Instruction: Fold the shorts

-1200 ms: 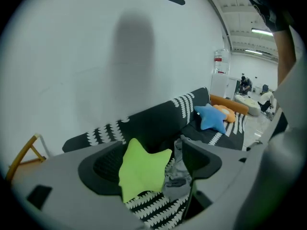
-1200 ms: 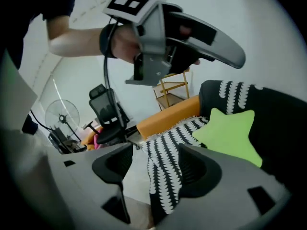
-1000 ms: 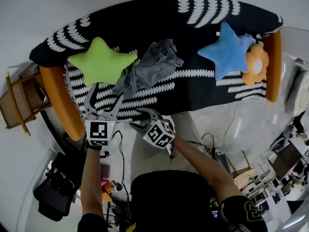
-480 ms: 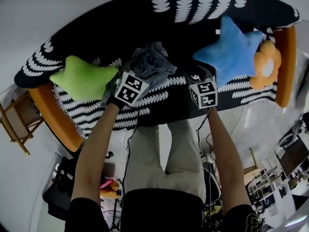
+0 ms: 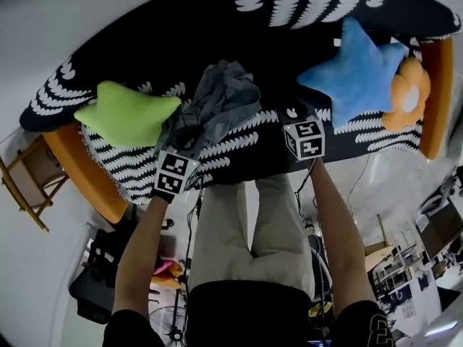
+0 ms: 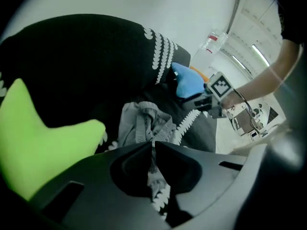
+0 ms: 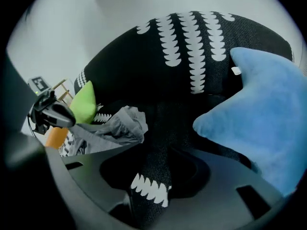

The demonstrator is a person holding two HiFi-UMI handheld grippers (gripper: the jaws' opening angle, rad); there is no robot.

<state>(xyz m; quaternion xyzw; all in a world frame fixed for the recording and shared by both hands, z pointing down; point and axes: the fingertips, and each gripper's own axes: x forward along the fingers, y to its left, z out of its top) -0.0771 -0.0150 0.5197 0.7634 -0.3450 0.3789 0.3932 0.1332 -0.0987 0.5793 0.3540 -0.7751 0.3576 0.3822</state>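
The grey shorts [image 5: 217,107] lie crumpled on the black-and-white sofa cover [image 5: 145,56], between a green star pillow [image 5: 126,114] and a blue star pillow [image 5: 358,71]. My left gripper [image 5: 185,149] is at their near left end. Its jaws have just closed and are shut on a fold of the shorts [image 6: 144,121], seen at the left gripper [image 6: 152,145] tips. My right gripper [image 5: 293,114] hovers right of the shorts, near the blue pillow [image 7: 259,123]. Its jaws have just been closing; the right gripper [image 7: 159,146] shows only sofa cover in its gap, the shorts [image 7: 115,126] off to its left.
An orange flower pillow [image 5: 406,100] sits at the sofa's right end. The orange sofa arm [image 5: 87,172] is at the left, with a wooden stool [image 5: 25,186] beyond it. Cables and gear litter the floor by the person's legs.
Both grippers went from the sofa's front edge out over the seat. The left one reached the shorts, then drew back toward the person, stretching them. The right one settled beside the blue pillow.
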